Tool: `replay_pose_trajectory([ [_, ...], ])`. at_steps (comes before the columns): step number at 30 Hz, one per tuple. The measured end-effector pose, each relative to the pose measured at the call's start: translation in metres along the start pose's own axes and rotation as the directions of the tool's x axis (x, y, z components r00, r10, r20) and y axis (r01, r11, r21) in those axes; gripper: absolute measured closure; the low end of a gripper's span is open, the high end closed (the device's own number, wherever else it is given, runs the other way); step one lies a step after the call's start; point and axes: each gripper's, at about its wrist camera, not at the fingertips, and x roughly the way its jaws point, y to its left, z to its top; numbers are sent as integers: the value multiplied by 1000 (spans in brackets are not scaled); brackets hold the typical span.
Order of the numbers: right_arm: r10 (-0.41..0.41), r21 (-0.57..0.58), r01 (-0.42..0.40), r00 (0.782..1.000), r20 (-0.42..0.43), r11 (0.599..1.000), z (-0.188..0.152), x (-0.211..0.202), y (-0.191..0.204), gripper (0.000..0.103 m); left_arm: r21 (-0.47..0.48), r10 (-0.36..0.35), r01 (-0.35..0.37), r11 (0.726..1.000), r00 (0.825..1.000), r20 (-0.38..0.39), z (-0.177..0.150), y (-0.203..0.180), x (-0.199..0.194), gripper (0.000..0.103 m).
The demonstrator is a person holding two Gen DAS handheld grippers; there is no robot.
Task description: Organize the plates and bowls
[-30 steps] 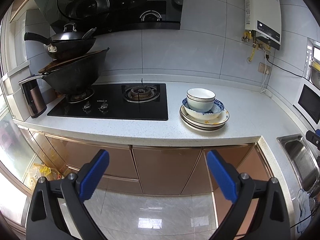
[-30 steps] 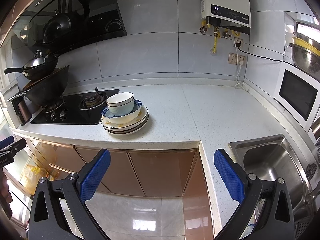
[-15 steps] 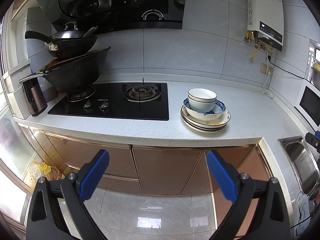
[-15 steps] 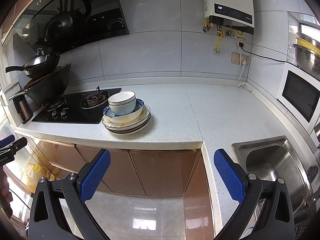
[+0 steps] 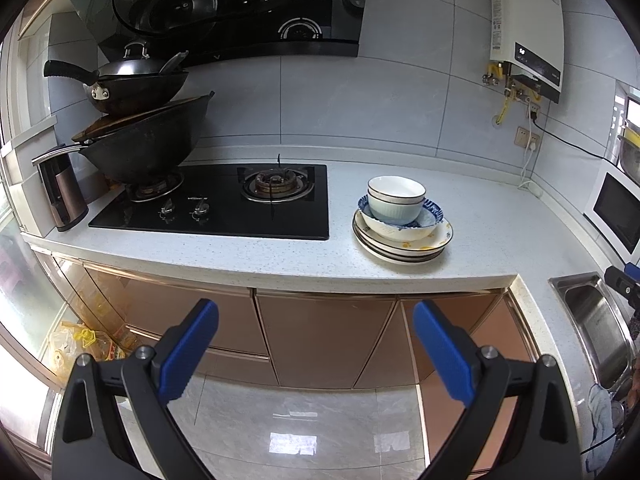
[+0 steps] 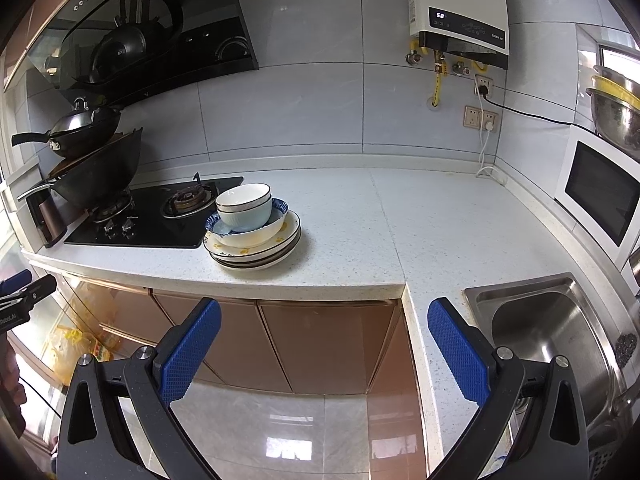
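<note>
A stack of dishes stands on the white counter right of the stove: several plates (image 5: 404,246) (image 6: 256,254), a blue-patterned bowl (image 5: 430,216) (image 6: 280,206) on them, and two nested pale bowls (image 5: 396,200) (image 6: 245,206) on top. My left gripper (image 5: 316,316) is open and empty, held in front of the counter, above the floor. My right gripper (image 6: 324,316) is open and empty, also in front of the counter, near the inner corner. Both are well short of the stack.
A black gas stove (image 5: 224,204) carries stacked woks (image 5: 140,136) at the left. A steel sink (image 6: 548,332) lies at the right, a microwave (image 6: 600,192) beyond it. A water heater (image 6: 460,8) hangs on the tiled wall. Brown cabinet doors (image 5: 324,340) are below the counter.
Both grippers have moved slightly closer to the counter; the dish stack appears a little larger and lower in view. The jaws have stayed open.
</note>
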Motion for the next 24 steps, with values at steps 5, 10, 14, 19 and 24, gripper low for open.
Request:
replay_pose_trajectory([
  [5,0,3,0,1000,0,1000,-1,-1,-1,1,-8,-6,6,1000,1000,16,0,-2,-4,4],
  [10,-2,4,2,1000,1,1000,-3,-3,-3,1,-10,12,-12,1000,1000,20,0,-4,-7,4],
  [14,-1,3,1,1000,1,1000,-3,-3,-3,1,-1,32,-32,1000,999,35,-2,-6,-11,4],
  [19,-1,3,1,1000,1,1000,-4,-3,-4,1,-11,31,-30,999,999,39,-2,-5,-14,4],
  [24,-2,3,2,1000,2,1000,-5,-5,-5,1,-9,32,-32,999,999,39,-2,-4,-15,4],
])
